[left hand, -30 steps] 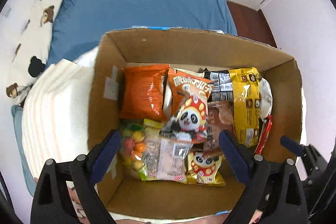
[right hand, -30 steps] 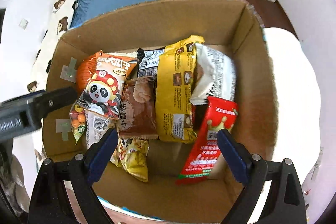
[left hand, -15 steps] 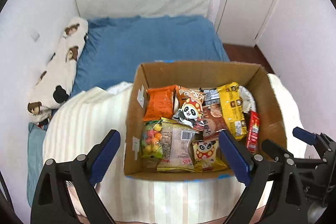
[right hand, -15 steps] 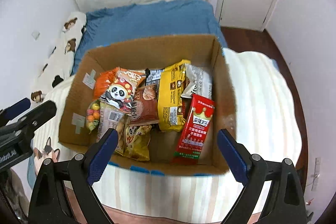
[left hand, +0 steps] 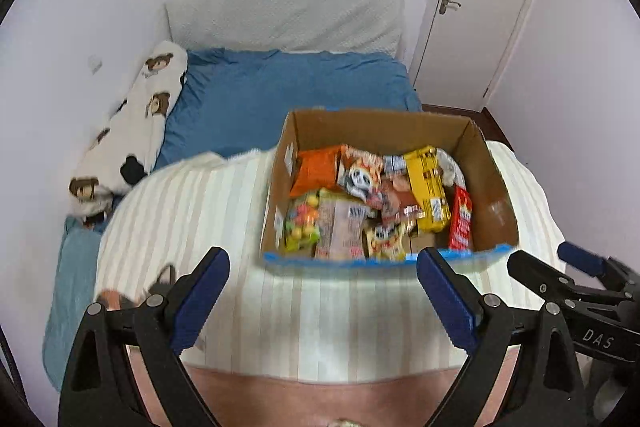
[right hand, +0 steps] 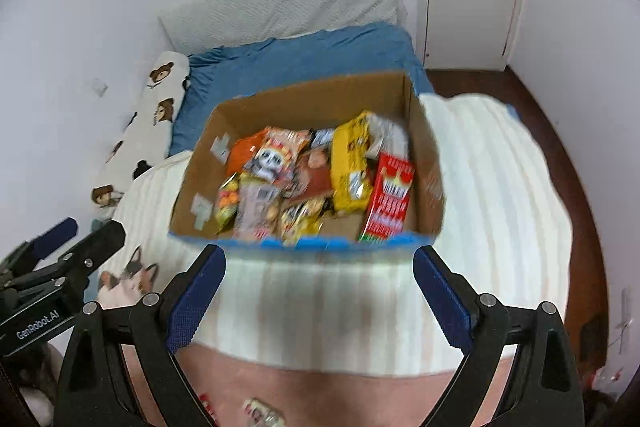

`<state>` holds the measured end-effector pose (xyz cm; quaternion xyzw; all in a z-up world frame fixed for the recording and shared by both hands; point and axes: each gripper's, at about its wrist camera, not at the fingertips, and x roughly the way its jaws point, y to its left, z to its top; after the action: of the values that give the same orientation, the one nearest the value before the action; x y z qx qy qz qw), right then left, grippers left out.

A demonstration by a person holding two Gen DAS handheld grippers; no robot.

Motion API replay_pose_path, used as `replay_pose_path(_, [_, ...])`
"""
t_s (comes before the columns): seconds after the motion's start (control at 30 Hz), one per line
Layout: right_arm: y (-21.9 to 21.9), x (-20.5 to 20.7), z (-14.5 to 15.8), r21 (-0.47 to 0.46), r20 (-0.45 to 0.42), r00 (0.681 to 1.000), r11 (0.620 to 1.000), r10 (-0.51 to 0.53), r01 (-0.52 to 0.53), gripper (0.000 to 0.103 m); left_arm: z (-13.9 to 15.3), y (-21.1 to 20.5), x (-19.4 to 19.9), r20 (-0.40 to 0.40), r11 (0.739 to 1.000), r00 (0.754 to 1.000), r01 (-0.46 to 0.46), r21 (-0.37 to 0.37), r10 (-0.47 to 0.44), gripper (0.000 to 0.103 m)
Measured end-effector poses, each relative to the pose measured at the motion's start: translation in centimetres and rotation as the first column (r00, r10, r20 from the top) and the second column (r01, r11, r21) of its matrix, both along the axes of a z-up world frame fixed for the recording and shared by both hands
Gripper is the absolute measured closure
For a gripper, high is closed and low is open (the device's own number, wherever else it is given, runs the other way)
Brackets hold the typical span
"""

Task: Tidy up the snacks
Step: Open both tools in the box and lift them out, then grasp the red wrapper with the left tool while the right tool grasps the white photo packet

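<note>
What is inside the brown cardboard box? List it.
The brown cardboard box holds snack packs: orange bag, panda-print bag, long yellow pack, red carton, colourful candy bag. Anything beneath them is covered.

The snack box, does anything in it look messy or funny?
Yes. In the cardboard box the snack packets are heaped crookedly over each other, not in rows. The red packet stands tilted against the right wall, apart from the pile.
</note>
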<state>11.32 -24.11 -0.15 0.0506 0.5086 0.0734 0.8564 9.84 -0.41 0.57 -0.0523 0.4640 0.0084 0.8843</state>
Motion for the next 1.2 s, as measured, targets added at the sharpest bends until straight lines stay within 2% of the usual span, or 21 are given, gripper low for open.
replay_pose_path(0.1, [0.3, -2.6, -1.8, 0.05, -0.072, 0.997, 0.999, 0.023, -0.019, 0.006, -1.3, 1.0, -2.4, -0.038, 1.0, 0.999, -0.024, -0.007, 0.024, 0.007])
replay_pose_path(0.2, [0.7, -5.2, -5.1, 0.116, -0.184, 0.982, 0.993, 0.049, -0.027, 0.006, -3.4, 2.2, -5.1, -0.087, 0.999, 0.995, -0.055, -0.002, 0.054, 0.007])
replay_pose_path(0.33, [2.3, -8.6, -11.6, 0.16, -0.355, 0.93, 0.986, 0.1, -0.045, 0.006, -7.6, 3.8, -8.7, -0.194, 0.995, 0.976, -0.092, 0.025, 0.095, 0.007])
replay_pose_path(0.43, [3.9, -10.5, -16.0, 0.161, -0.446, 0.885, 0.985, 0.136, -0.07, 0.006, -11.7, 5.3, -11.0, -0.3, 0.991, 0.944, -0.128, 0.047, 0.136, 0.007])
replay_pose_path(0.6, [6.6, -12.0, -21.0, 0.147, -0.517, 0.837, 0.982, 0.179, -0.119, 0.008, -17.3, 7.5, -14.2, -0.446, 0.982, 0.877, -0.19, 0.023, 0.18, 0.007])
replay_pose_path(0.7, [8.2, -12.5, -23.3, 0.139, -0.549, 0.81, 0.978, 0.207, -0.156, 0.013, -20.1, 8.5, -15.8, -0.521, 0.971, 0.833, -0.237, -0.033, 0.186, 0.007])
replay_pose_path(0.8, [9.5, -12.8, -25.3, 0.122, -0.571, 0.79, 0.975, 0.224, -0.188, 0.021, -22.2, 8.6, -16.7, -0.568, 0.961, 0.805, -0.263, -0.086, 0.17, 0.007])
replay_pose_path(0.9, [9.9, -13.1, -26.5, 0.105, -0.567, 0.797, 0.977, 0.211, -0.184, 0.024, -24.7, 8.0, -17.1, -0.617, 0.952, 0.776, -0.271, -0.14, 0.13, 0.007])
replay_pose_path(1.0, [10.1, -13.3, -26.5, 0.077, -0.543, 0.811, 0.975, 0.217, -0.209, 0.043, -26.8, 7.4, -17.1, -0.638, 0.946, 0.763, -0.273, -0.175, 0.102, 0.008])
replay_pose_path(1.03, [10.2, -13.5, -26.4, 0.076, -0.537, 0.811, 0.971, 0.231, -0.227, 0.052, -27.4, 7.1, -17.2, -0.64, 0.948, 0.762, -0.271, -0.169, 0.103, 0.016])
replay_pose_path(1.07, [10.2, -13.6, -26.4, 0.069, -0.534, 0.811, 0.969, 0.237, -0.238, 0.055, -27.8, 7.0, -17.3, -0.643, 0.951, 0.758, -0.267, -0.157, 0.107, 0.027])
replay_pose_path(1.2, [10.1, -14.4, -25.9, 0.047, -0.511, 0.821, 0.963, 0.252, -0.267, 0.057, -28.0, 6.1, -17.5, -0.63, 0.959, 0.769, -0.247, -0.143, 0.104, 0.048])
